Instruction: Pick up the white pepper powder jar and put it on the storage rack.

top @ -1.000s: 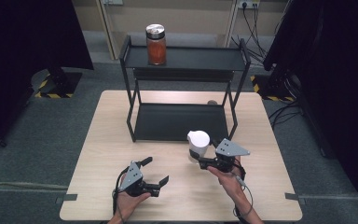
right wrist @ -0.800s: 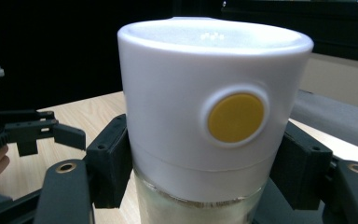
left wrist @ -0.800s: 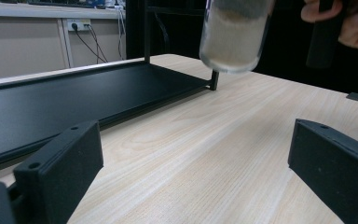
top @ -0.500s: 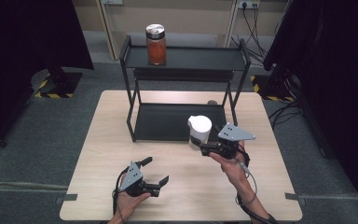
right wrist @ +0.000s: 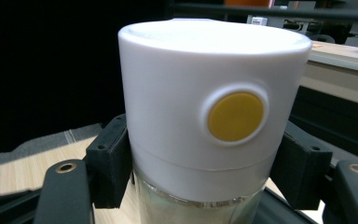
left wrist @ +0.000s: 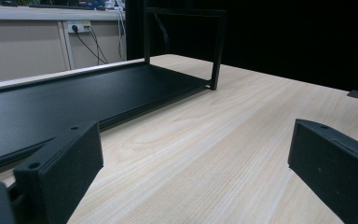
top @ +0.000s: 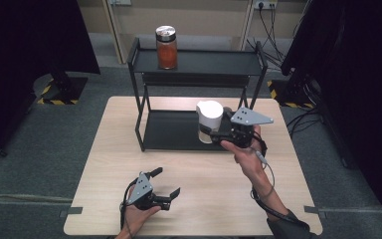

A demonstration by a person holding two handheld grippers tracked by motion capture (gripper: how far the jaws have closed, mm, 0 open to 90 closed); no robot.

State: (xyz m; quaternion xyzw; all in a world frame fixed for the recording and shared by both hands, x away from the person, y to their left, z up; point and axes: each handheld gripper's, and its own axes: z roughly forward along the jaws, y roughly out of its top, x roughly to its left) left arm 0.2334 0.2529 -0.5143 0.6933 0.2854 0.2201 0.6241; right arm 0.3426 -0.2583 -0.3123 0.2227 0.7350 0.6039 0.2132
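- While the jar [top: 209,120] stands upright between the jaws of the right tongs [top: 213,133], they are clamped on its clear body just under the white lid [right wrist: 214,84], holding it in the air clear of the table [top: 229,199].
- Its long axis is vertical; the yellow dot [right wrist: 235,116] on the lid faces back toward the tongs.
- From these tongs the rack [top: 199,89] lies just ahead: the lower shelf [top: 174,130] sits below and beyond the jar, the top shelf [top: 214,62] farther off and higher.
- The orange jar [top: 166,47] stands at the top shelf's left end, well apart from the held one.
- The rack's right front post [top: 262,79] looks the nearest obstacle, I judge.
- The left tongs [top: 166,183] rest low near the table's front edge, jaws wide apart and empty, farther from the rack.
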